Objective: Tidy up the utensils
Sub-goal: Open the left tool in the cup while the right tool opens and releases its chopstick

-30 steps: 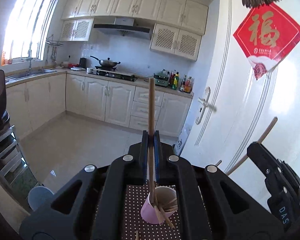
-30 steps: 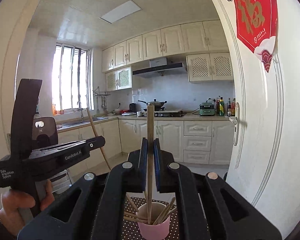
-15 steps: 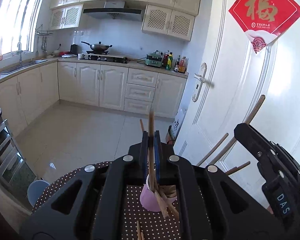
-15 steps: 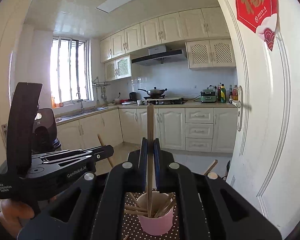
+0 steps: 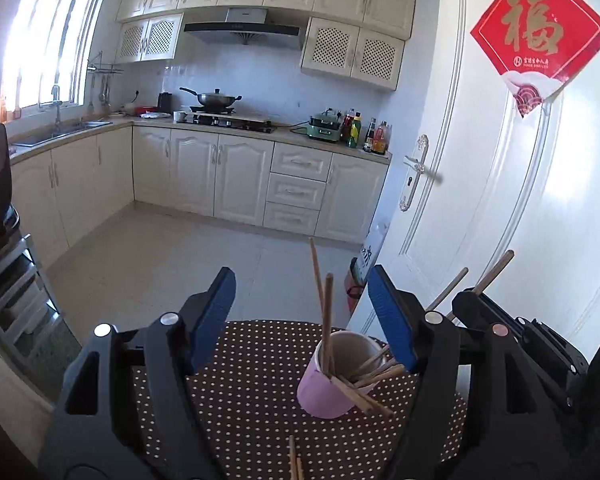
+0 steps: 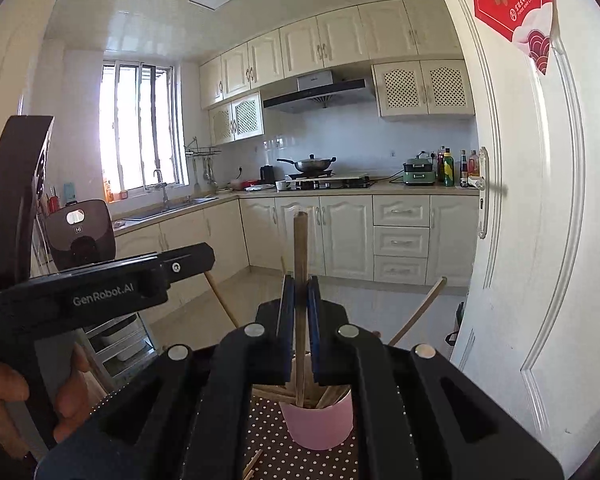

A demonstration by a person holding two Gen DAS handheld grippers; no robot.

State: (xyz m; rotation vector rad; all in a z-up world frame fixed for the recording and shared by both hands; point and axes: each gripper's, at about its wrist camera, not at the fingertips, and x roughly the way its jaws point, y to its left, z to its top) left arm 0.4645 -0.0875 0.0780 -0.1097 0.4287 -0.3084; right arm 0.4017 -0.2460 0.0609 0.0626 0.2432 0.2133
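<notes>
Left wrist view: left gripper wide open, jaws just opened, nothing pinched. One pink cup stood between the jaws on polka-dot tablecloth. Two chopsticks upright in cup, several more leaning against the rim, exact count unclear. Two loose chopstick ends lay on the cloth near the bottom edge. White door right, kitchen cabinets behind.

Right wrist view: right gripper clamped on one upright chopstick, lower end inside pink cup. Left gripper seen at left, held in a hand.
</notes>
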